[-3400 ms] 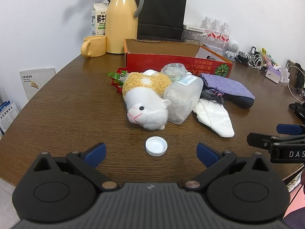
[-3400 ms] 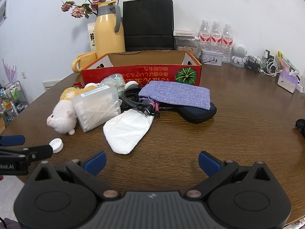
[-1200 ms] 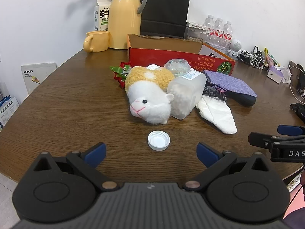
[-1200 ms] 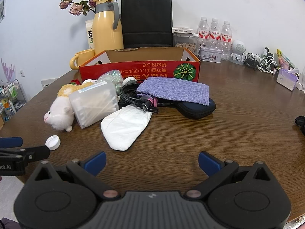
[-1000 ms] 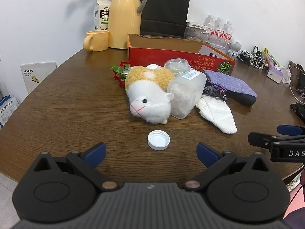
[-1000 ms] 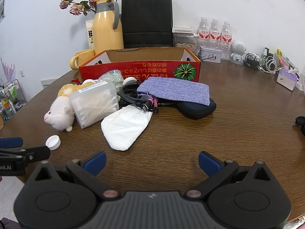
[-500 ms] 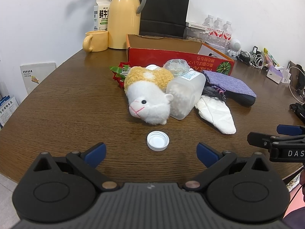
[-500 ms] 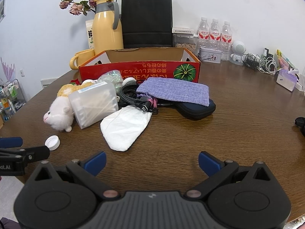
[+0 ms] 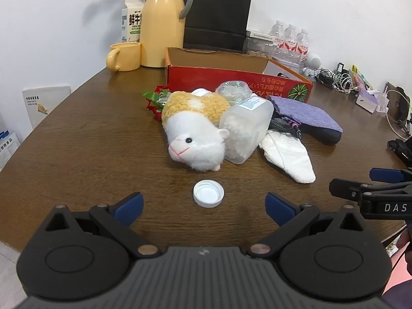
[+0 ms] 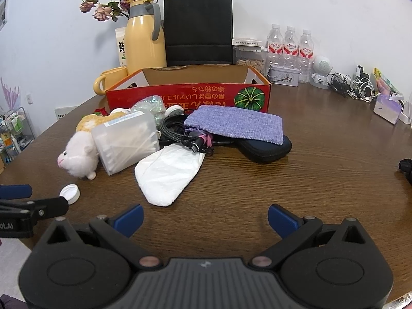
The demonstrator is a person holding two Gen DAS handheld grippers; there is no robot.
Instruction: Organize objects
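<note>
Left gripper (image 9: 204, 204) jaws spread wide, empty, above table (image 9: 90, 139); white cap (image 9: 208, 193) just ahead between fingertips. Right gripper (image 10: 205, 217) released, empty. Plush toy (image 9: 195, 134) touching plastic container (image 9: 244, 131), near red box (image 9: 231, 82).

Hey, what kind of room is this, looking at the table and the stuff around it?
Probably an office or meeting room: a large brown wooden table, a yellow thermos jug beside bottled water, and tangled charging cables.
</note>
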